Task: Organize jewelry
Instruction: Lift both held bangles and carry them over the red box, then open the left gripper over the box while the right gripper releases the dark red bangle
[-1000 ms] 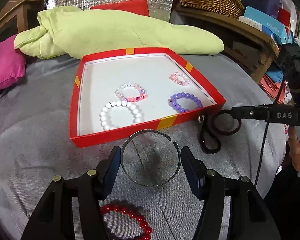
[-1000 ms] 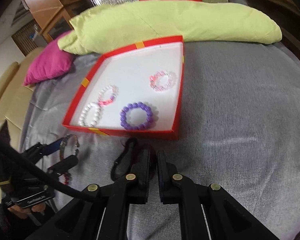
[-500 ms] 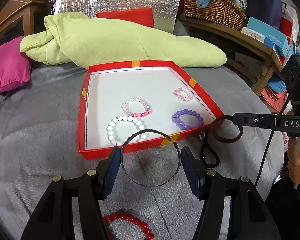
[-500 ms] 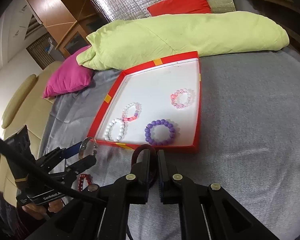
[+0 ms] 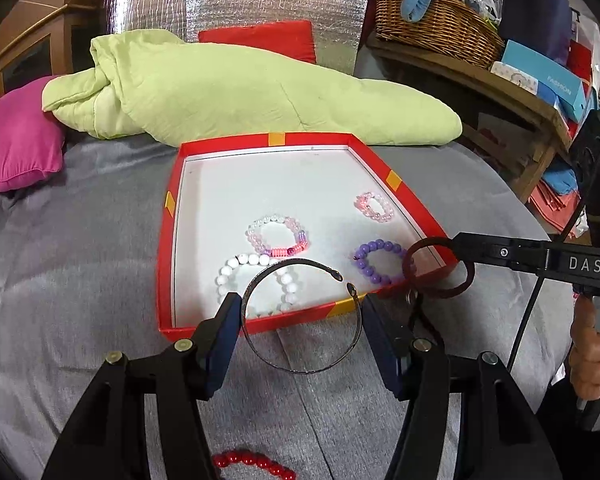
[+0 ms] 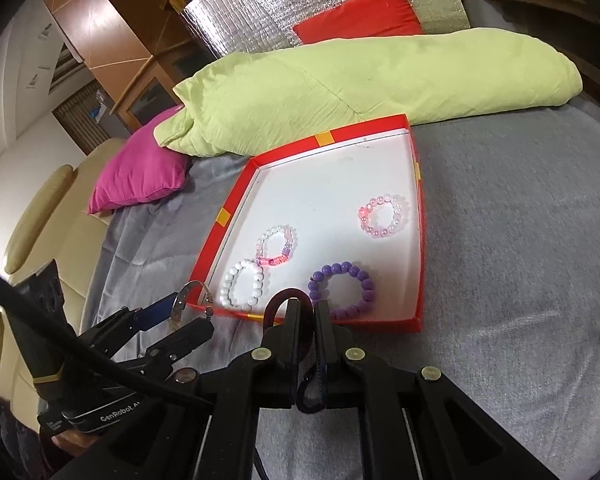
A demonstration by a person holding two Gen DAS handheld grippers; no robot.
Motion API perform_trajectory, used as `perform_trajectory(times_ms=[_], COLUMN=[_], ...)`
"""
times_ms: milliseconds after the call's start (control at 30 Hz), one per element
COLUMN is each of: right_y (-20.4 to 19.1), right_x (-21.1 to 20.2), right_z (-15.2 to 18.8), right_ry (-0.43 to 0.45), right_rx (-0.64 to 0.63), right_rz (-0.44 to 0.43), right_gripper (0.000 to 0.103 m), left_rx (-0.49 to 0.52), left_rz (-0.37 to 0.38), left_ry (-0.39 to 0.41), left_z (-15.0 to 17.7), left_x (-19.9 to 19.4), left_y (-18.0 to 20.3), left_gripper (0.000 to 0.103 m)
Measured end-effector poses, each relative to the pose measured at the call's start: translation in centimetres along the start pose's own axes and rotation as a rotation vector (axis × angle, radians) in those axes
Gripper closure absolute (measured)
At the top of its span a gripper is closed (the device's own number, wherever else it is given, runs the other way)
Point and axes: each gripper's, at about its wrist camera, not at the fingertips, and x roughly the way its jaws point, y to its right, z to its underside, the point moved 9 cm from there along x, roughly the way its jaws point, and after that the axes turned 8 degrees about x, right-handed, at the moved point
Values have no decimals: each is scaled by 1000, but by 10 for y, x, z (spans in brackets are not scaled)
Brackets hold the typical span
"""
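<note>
A red tray (image 5: 168,264) (image 6: 419,240) with a white floor holds white (image 5: 236,264), pink-mixed (image 5: 278,236), light pink (image 5: 374,206) and purple (image 5: 374,266) bead bracelets. My left gripper (image 5: 296,332) is shut on a thin dark metal bangle (image 5: 300,366), held in the air over the tray's near wall; it also shows in the right wrist view (image 6: 180,300). My right gripper (image 6: 308,312) is shut on a dark cord bracelet (image 6: 278,302), lifted at the tray's near right corner (image 5: 436,268). A red bead bracelet (image 5: 252,464) lies on the grey cloth below my left gripper.
A green quilt (image 5: 260,92) lies behind the tray, with a magenta cushion (image 5: 16,152) at left and a red cushion (image 5: 260,40) behind. A wooden shelf with a wicker basket (image 5: 432,20) and boxes stands at right. Grey cloth (image 6: 520,280) surrounds the tray.
Both grippers have risen and moved toward the tray. The bangle has come up off the cloth over the tray's near wall. The cord bracelet has lifted off the cloth to the tray's corner.
</note>
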Motion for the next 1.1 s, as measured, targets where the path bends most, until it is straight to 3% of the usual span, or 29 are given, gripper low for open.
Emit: perform_trajectory(times_ms=[433,800,1100], right_y=[-7,-3,9], right_x=[18,53,74], right_z=[-37,-51,-66], right_ry=[95,95,108], right_rx=[17,12,28], right_rz=[8,79,127], right_gripper=[95,95,95], left_rx=[21,6,-37], left_rz=[-77,-146,-188], left_ry=[11,15,-14], left_z=[-16,-29,-52], left_x=[11,23,55], left_y=[-4,-22,-54], left_gripper=[40,40,40])
